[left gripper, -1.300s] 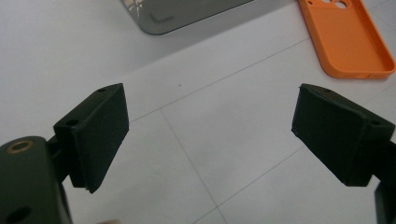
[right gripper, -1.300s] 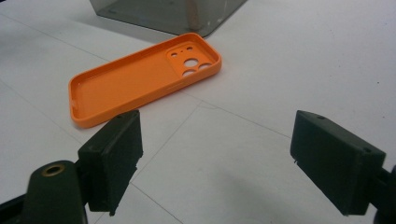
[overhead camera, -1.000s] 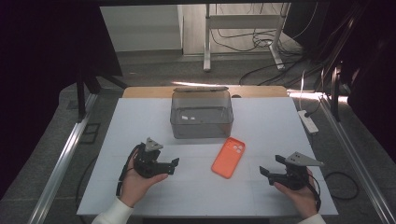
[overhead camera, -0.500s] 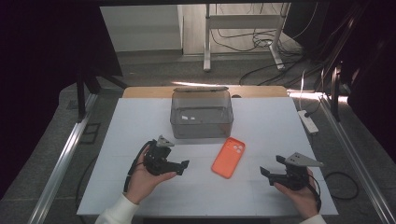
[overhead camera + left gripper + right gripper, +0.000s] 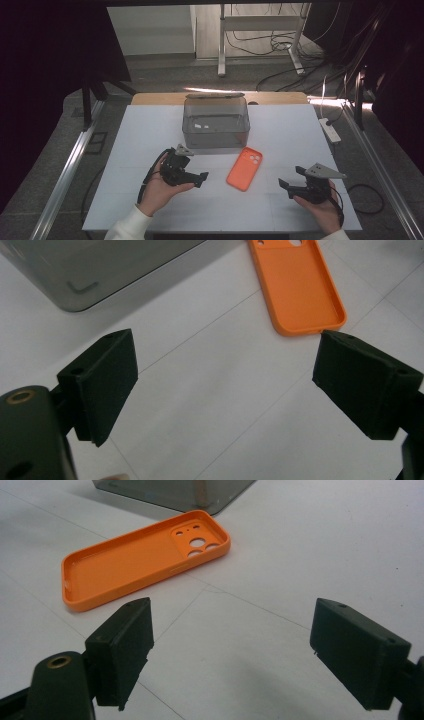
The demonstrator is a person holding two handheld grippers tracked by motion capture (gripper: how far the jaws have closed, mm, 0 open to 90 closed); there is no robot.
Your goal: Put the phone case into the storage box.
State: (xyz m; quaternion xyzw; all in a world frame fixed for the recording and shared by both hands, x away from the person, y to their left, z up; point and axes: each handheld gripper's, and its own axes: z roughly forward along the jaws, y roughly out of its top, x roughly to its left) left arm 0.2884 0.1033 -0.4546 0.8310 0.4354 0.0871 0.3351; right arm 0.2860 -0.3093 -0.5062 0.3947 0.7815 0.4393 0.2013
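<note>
A: Left gripper (image 5: 199, 178) is just left of the orange phone case (image 5: 245, 168), jaws spread wide, nothing between them. In its own view one jaw sits almost at the case's near end.

B: Right gripper (image 5: 289, 186)?

A: Right of the case and a bit nearer the person, clear of it. Also wide open and empty.

B: Case orientation?

A: Flat, open side up, camera cutouts at the far end, toward the box. Rim is thin, so I'd come in low, straddle one long edge or the near short end, and close gently. It looks flexible; a hard pinch would likely buckle it or skid it along the sheet.

B: Box in the way?

A: Clear plastic box (image 5: 216, 122) stands just beyond the case, near but not touching as far as I can tell. Approach from the near side and it stays out of the path.

B: Surface?

A: White table (image 5: 125, 150), smooth, faint seam lines. Low grip, so expect sliding.

B: Beyond that?

A: White power strip (image 5: 330, 130) at the table edge right of the box. Past the box: grey floor, a stand's metal legs (image 5: 260, 35), loose cables.
</note>
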